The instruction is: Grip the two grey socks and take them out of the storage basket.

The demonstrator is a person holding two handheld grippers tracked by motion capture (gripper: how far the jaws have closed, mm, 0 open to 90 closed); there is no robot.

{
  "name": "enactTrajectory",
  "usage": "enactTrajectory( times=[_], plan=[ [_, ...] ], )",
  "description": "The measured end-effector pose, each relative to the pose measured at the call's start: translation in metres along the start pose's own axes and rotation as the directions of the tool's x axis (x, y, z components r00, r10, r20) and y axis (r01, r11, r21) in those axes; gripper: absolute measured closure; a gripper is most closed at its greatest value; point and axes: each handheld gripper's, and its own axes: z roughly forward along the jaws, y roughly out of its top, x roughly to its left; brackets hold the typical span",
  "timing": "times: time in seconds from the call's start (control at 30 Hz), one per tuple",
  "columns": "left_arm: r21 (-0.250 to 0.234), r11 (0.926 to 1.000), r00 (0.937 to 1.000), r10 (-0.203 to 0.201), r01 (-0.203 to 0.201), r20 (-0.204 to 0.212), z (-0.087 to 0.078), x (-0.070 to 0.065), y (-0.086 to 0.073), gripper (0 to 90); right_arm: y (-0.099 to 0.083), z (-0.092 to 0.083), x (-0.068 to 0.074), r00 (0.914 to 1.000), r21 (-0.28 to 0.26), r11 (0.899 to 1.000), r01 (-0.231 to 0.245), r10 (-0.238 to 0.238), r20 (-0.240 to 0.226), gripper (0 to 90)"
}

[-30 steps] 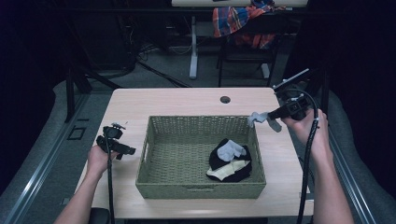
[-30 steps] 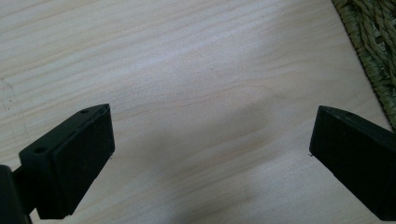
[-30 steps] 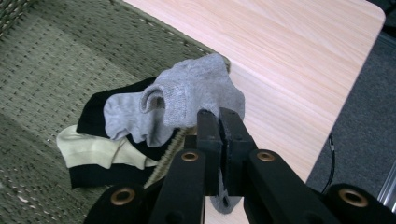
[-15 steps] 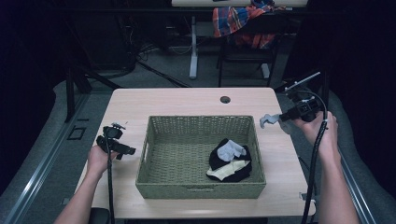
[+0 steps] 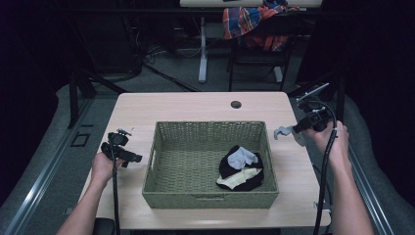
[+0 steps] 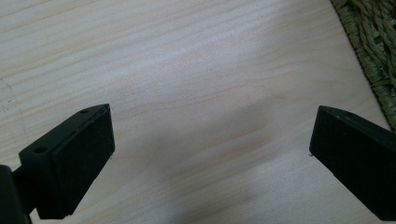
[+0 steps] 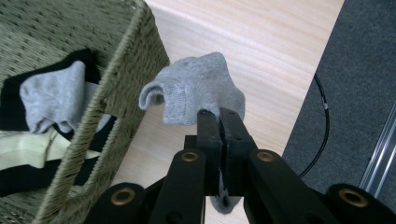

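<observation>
A grey sock (image 7: 194, 95) hangs from my right gripper (image 7: 219, 116), whose jaws are shut on it. In the high view that sock (image 5: 284, 131) dangles just right of the woven basket (image 5: 161, 152), over the table's right side, with my right gripper (image 5: 296, 129) behind it. Inside the basket lie a black garment (image 5: 230, 169), a grey sock (image 5: 242, 157) and a pale yellow sock (image 5: 237, 178). My left gripper (image 5: 132, 159) rests left of the basket, its jaws wide open over bare wood (image 6: 210, 116) with nothing between them.
The light wooden table (image 5: 195, 107) has a cable hole (image 5: 236, 104) at the back. The basket's corner (image 6: 373, 46) sits close to my left gripper's right jaw. Grey floor (image 7: 355, 93) and a black cable lie beyond the table's right edge. A chair with plaid cloth (image 5: 249, 22) stands behind.
My right gripper has carried the grey sock rightward and down, away from the basket's back right corner, to the table's right side. The left gripper has stayed put.
</observation>
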Motion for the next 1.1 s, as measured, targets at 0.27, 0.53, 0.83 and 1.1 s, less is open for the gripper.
enactTrajectory(
  times=[0.27, 0.53, 0.83, 1.1],
  plan=[
    [-0.002, 1.0000, 1.0000, 0.001, -0.001, 0.000, -0.002, 0.000, 0.000, 0.1, -0.001, 0.019, -0.001, 1.0000, 0.025, 1.000, 0.000, 0.000, -0.006, 88.1],
    [-0.003, 1.0000, 1.0000, 0.002, -0.002, 0.000, -0.001, 0.000, 0.000, 0.1, -0.004, 0.042, -0.007, 0.9998, 0.076, 0.997, -0.005, 0.006, -0.020, 88.2],
    [-0.004, 1.0000, 1.0000, 0.002, -0.002, -0.002, -0.001, -0.001, 0.000, 0.1, -0.010, 0.066, -0.013, 0.9989, 0.136, 0.990, -0.024, 0.029, -0.038, 88.1],
    [-0.004, 1.0000, 1.0000, 0.002, -0.002, -0.002, -0.001, -0.001, 0.000, 0.2, -0.013, 0.088, -0.008, 0.9973, 0.178, 0.984, -0.025, 0.037, -0.064, 88.2]
  ],
)
